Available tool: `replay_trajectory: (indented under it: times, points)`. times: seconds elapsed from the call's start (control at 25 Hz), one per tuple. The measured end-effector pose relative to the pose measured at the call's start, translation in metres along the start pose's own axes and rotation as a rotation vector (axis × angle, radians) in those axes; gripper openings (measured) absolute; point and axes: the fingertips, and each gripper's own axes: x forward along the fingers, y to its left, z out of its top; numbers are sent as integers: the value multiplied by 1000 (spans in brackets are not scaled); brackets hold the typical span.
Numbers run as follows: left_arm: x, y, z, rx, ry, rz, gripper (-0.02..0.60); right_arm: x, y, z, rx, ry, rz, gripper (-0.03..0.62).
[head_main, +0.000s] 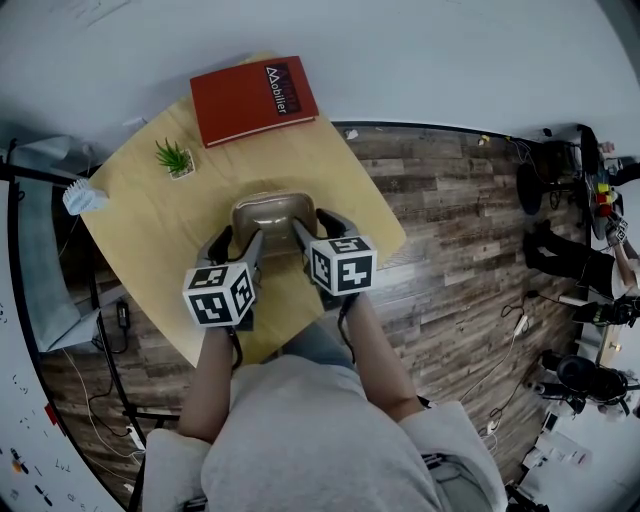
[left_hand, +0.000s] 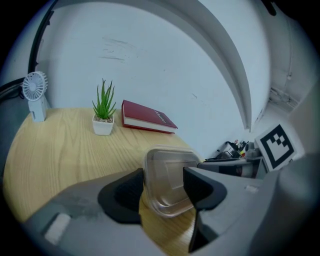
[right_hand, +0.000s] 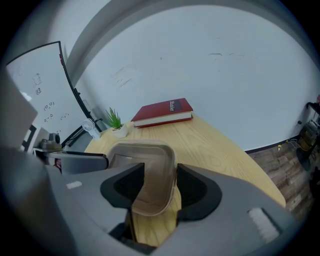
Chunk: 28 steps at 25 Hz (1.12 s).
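1. Nearest to me in the head view are the two marker cubes, the left one (head_main: 220, 293) and the right one (head_main: 343, 264), with the jaws reaching away over the table (head_main: 150, 220).
2. The left gripper (left_hand: 164, 186) is clenched on the container (head_main: 270, 212). Its two pads press against the near left part of the box, one on each side.
3. The right gripper (right_hand: 160, 187) grasps the same container by its right wall. One pad is outside the rim, and the other shows through the clear plastic.
4. The container stands on the light wooden table, near the middle, between the two grippers. It is a rounded, clear box with a brownish tint, and the wood grain shows through it. I cannot tell whether it has a lid.
5. Beyond it and to the left is a small potted plant (head_main: 176, 158), upright and well clear of the jaws. A white hand fan (head_main: 84, 198) stands at the table's left edge.
6. Farthest back, a red book (head_main: 252, 100) lies flat at the table's far edge, against the pale wall.
7. Only the head view shows the plank floor (head_main: 450, 230) and the cables (head_main: 110, 400) beside the table.
8. Only the right gripper view shows a whiteboard (right_hand: 40, 85) at the left.
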Motion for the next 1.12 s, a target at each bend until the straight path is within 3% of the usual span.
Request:
replay_trajectory:
  times: [0.56, 1.12]
  points:
    - [-14, -4, 14, 70, -50, -19, 252, -15, 13, 13, -12, -86, -30, 207]
    - [-73, -38, 63, 292, -258, -44, 252, -83, 45, 60, -99, -327, -83, 189]
